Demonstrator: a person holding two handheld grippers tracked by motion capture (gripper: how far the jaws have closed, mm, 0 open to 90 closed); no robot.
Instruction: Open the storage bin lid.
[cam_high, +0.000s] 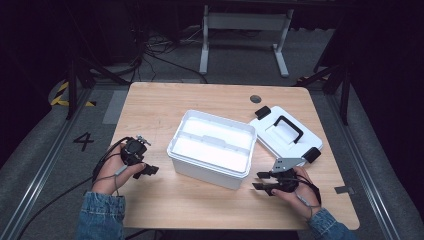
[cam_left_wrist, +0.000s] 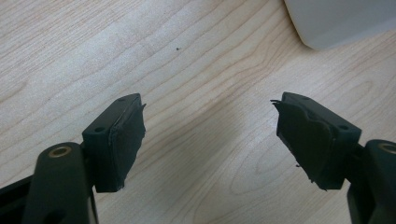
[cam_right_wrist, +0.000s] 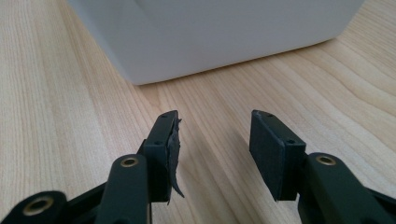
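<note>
1. At about 8 o'clock on the wooden desk (cam_high: 165, 107), seen from the high view, a hand (cam_high: 111, 175) in a denim sleeve (cam_high: 100, 215) holds the left gripper (cam_high: 148, 170), with a black cable (cam_high: 45, 207) trailing off toward the floor (cam_high: 35, 165).
2. From the left gripper view, its jaws stand spread wide with bare wood grain between them; the left gripper (cam_left_wrist: 208, 140) pinches nothing, and one pad (cam_left_wrist: 306, 140) has a ragged, peeling edge.
3. At the centre of the desk sits an open white storage box (cam_high: 212, 148), its long axis running from about 10 o'clock to 4 o'clock, with a raised divider across its inside. A rounded corner of this box (cam_left_wrist: 336, 21) shows at 1 o'clock in the left gripper view, apart from the jaws.
4. Just beside the box at its 2 o'clock lies the white lid (cam_high: 285, 132), flat on the desk, with a black carry handle (cam_high: 289, 127) on top and black latches (cam_high: 262, 112) at two corners.
5. At about 4 o'clock on the desk the other hand (cam_high: 300, 192) holds the right gripper (cam_high: 261, 181), pointing toward 9 o'clock, near the box's front corner.
6. From the right gripper view, the right gripper (cam_right_wrist: 212, 140) has its jaws spread and holds nothing; the box wall (cam_right_wrist: 219, 32) rises just ahead at 12 o'clock, not touching them.
</note>
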